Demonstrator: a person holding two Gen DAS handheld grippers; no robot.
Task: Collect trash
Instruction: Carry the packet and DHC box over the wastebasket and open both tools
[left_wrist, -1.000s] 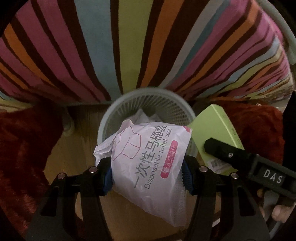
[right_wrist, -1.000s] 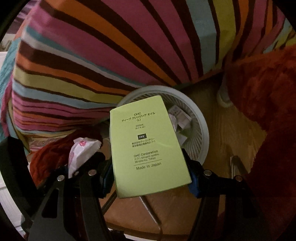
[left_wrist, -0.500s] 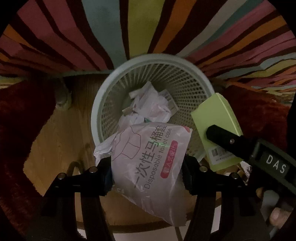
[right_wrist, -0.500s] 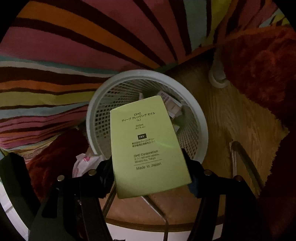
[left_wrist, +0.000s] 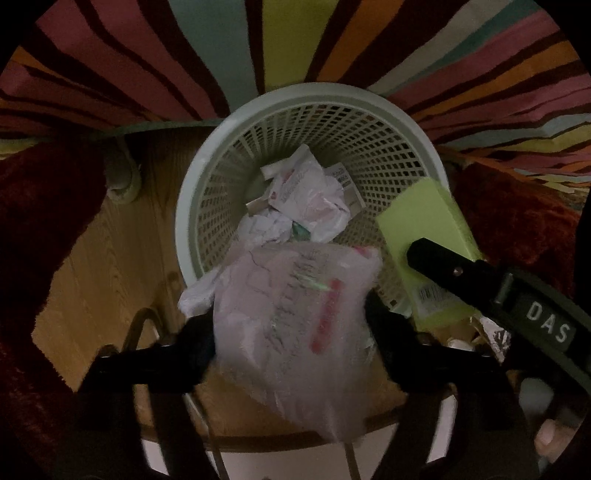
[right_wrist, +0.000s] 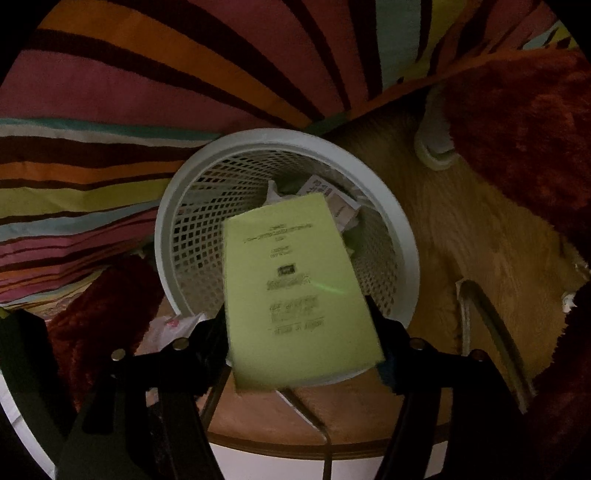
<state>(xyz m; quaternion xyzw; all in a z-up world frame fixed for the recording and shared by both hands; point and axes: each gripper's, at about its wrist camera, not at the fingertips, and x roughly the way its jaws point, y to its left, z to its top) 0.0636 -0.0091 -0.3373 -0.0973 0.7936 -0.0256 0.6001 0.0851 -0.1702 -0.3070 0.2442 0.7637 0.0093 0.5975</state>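
Observation:
A pale mesh waste basket (left_wrist: 184, 221) stands on the wooden floor and holds crumpled paper trash (left_wrist: 306, 199). Above its near rim, my left gripper (left_wrist: 291, 325) points steeply down. Its jaws are opening around a white plastic pouch (left_wrist: 295, 314) with pink print, which is blurred and slipping between the pads. In the right wrist view the same basket (right_wrist: 162, 240) lies below my right gripper (right_wrist: 301, 339). Its jaws are also opening, with a blurred lime-green carton (right_wrist: 295, 280) loose between them. The carton (left_wrist: 432, 221) also shows over the basket's right rim.
A striped cloth (left_wrist: 258, 44) hangs right behind the basket. Dark red plush fabric (left_wrist: 44, 221) flanks it on both sides. A curved metal rod (right_wrist: 495, 325) and a round wooden edge (right_wrist: 295, 443) lie below the grippers. A person's fingertip (left_wrist: 550, 435) shows bottom right.
Both grippers dropped closer over the basket and tilted further down. Both pairs of jaws have spread, and the pouch and carton, sharp before, are now blurred and slipping.

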